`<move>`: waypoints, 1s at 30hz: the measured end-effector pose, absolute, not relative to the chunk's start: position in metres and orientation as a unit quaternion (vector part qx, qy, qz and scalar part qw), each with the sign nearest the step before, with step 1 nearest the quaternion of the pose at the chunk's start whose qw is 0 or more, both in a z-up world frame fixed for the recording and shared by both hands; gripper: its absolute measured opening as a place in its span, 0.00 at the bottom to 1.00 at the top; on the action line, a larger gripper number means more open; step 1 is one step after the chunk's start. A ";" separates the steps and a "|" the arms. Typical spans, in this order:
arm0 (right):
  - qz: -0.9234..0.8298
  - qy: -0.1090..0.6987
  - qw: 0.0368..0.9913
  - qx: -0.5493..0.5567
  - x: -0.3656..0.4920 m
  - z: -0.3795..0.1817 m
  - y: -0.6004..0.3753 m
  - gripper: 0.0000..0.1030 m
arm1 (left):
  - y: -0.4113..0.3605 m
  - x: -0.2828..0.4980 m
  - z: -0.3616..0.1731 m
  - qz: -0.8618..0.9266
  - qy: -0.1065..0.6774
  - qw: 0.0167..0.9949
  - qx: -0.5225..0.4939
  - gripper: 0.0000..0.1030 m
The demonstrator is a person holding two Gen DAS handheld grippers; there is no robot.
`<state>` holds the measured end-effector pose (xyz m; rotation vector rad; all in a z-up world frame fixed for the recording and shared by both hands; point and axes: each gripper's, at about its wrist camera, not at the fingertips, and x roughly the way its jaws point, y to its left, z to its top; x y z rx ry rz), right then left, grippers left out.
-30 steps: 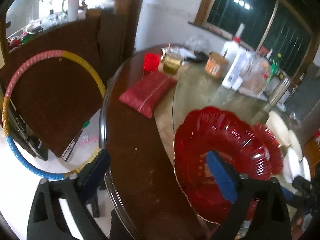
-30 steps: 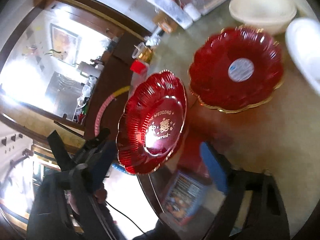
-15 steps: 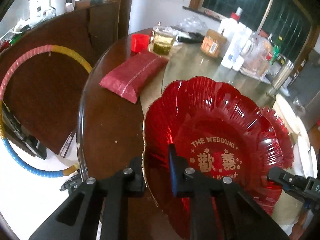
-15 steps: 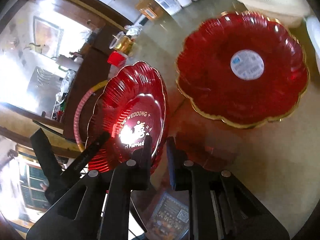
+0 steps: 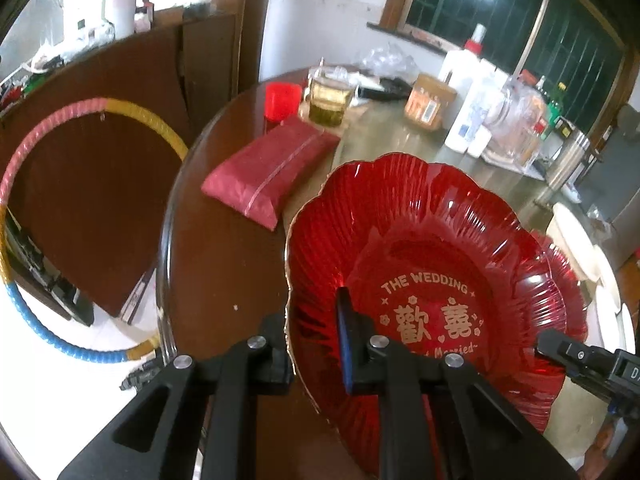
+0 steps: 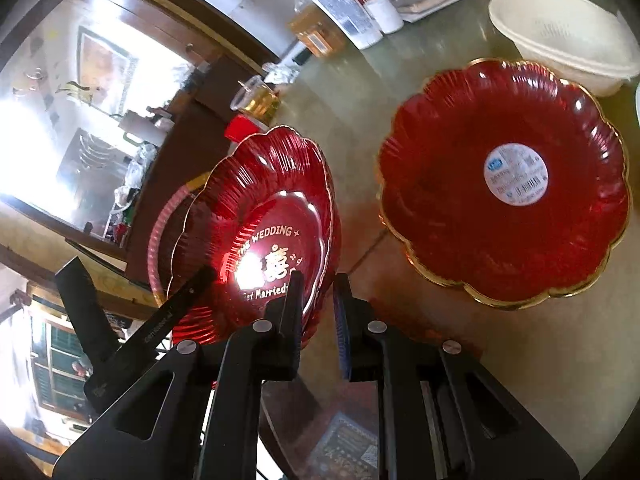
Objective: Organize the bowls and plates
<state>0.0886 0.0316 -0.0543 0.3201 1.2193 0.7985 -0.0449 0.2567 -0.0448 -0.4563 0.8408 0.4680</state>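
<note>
Both grippers — left [image 5: 314, 346] and right [image 6: 318, 320] — pinch the tilted plate [image 5: 436, 280]; go slowly, level it over the right-side plate [image 6: 504, 184].

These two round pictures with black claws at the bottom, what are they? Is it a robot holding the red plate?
No robot: a person holds a two-finger grabber in each hand, and each grabber carries a wide camera looking along its fingers. One picture comes from the left gripper, the other from the right gripper. Both are pinched shut on opposite rims of the same shiny red scalloped wedding plate, tilted above the round brown table. On the table lie a second red scalloped plate with a round sticker, a cream plastic bowl and a dark red pouch.
</note>
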 end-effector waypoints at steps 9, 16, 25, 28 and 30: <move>0.369 0.578 0.712 0.151 0.084 -0.060 0.026 0.17 | 0.243 -0.045 -0.054 0.217 0.431 0.856 -0.187 0.56; 0.383 0.543 0.719 0.202 0.077 -0.040 -0.015 0.61 | 0.247 -0.071 -0.023 0.259 0.373 0.872 -0.184 0.69; 0.310 0.516 0.744 0.291 0.092 -0.036 -0.090 0.61 | 0.200 -0.033 0.056 0.177 0.299 0.918 -0.191 0.78; 0.284 0.522 0.743 0.309 0.100 -0.043 -0.102 0.61 | 0.169 0.009 0.067 0.138 0.306 0.926 -0.172 0.80; 0.278 0.527 0.737 0.320 0.106 -0.048 -0.106 0.61 | 0.156 0.043 0.063 0.108 0.336 0.919 -0.176 0.80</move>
